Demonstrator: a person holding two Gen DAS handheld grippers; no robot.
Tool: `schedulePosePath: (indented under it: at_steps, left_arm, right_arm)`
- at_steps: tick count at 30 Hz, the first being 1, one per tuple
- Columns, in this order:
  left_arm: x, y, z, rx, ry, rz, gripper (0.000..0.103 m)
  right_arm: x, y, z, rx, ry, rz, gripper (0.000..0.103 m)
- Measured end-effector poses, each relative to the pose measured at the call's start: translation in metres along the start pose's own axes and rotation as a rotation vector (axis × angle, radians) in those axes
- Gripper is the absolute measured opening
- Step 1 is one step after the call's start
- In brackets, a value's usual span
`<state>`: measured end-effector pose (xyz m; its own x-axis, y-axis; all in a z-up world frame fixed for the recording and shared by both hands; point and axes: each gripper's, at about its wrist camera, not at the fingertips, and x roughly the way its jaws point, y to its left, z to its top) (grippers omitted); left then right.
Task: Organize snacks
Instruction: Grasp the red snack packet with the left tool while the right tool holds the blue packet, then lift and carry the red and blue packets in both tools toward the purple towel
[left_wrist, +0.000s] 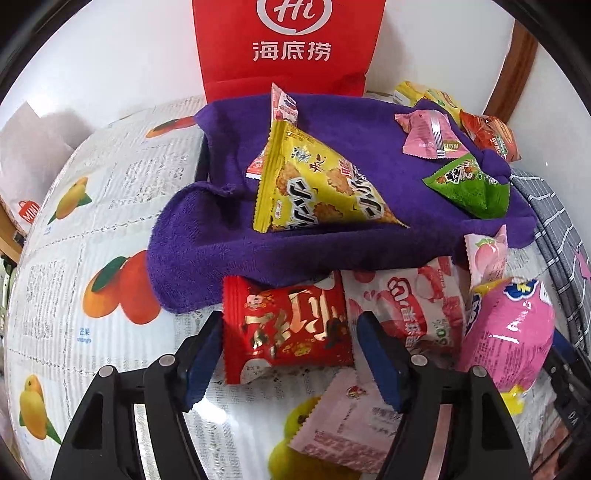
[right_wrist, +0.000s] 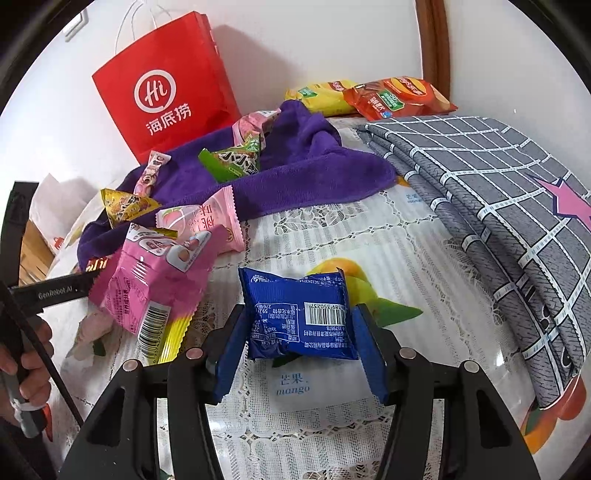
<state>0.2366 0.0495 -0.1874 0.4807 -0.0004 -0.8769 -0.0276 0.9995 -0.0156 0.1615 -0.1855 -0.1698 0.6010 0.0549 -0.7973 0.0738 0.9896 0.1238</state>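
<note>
Left tongs (left_wrist: 286, 354) pointed steeply down over the counter (left_wrist: 110, 229), which wears a white lace cloth printed with fruit. Jaws spread apart, straddling a red foil snack packet with gold lettering (left_wrist: 286, 326); left pad at the packet's crimped edge, right pad at its other side, no visible squeeze, packet lying flat.

Right tongs (right_wrist: 297, 339) also angled down, blue pads on both sides of a blue plastic snack packet with a barcode (right_wrist: 299, 314). Pads appear to touch its sides; packet rests on the counter.

Far of the left tongs: crumpled purple towel (left_wrist: 332, 243) carrying a yellow triangular snack bag (left_wrist: 314, 188), a green triangular bag (left_wrist: 471, 186) and a pink wrapped sweet (left_wrist: 430, 134). Red paper carrier bag (left_wrist: 288, 40) stands at the far wall. Pink snack bag (left_wrist: 508, 328) lies right of the red packet. Folded grey checked cloth (right_wrist: 498, 192) on the right.
</note>
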Motion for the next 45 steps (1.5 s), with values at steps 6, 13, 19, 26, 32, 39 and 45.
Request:
schedulePosePath:
  at_steps: [6,13,19,26,32,39,45]
  left_arm:
    - [-0.003,0.013,-0.003,-0.025,0.022,0.004,0.072]
    - [0.005,-0.002,0.002,0.014,0.012,0.062,0.077]
    - [0.003,-0.001,0.001,0.013,-0.005,0.037,0.065]
    - [-0.008,0.003,-0.005,0.006,0.000,-0.006,0.043]
    - [-0.024,0.012,-0.020,-0.009,0.028,-0.066,0.042]
    - [-0.047,0.016,-0.037,-0.035,0.022,-0.114,0.042]
    - [-0.071,0.019,-0.037,-0.032,-0.018,-0.142,0.043]
  right_arm:
    - [-0.001,-0.003,0.000,0.018,-0.005,0.022,0.058]
    - [-0.001,-0.005,0.000,0.035,-0.009,0.041,0.058]
    - [-0.001,-0.005,-0.001,0.033,-0.009,0.039,0.058]
    - [-0.001,-0.006,-0.001,0.037,-0.012,0.046,0.058]
    - [-0.002,-0.010,-0.002,0.056,-0.017,0.095,0.056]
    - [-0.002,-0.004,-0.002,0.030,-0.017,0.074,0.052]
    - [-0.009,0.001,-0.004,-0.014,-0.030,0.045,0.051]
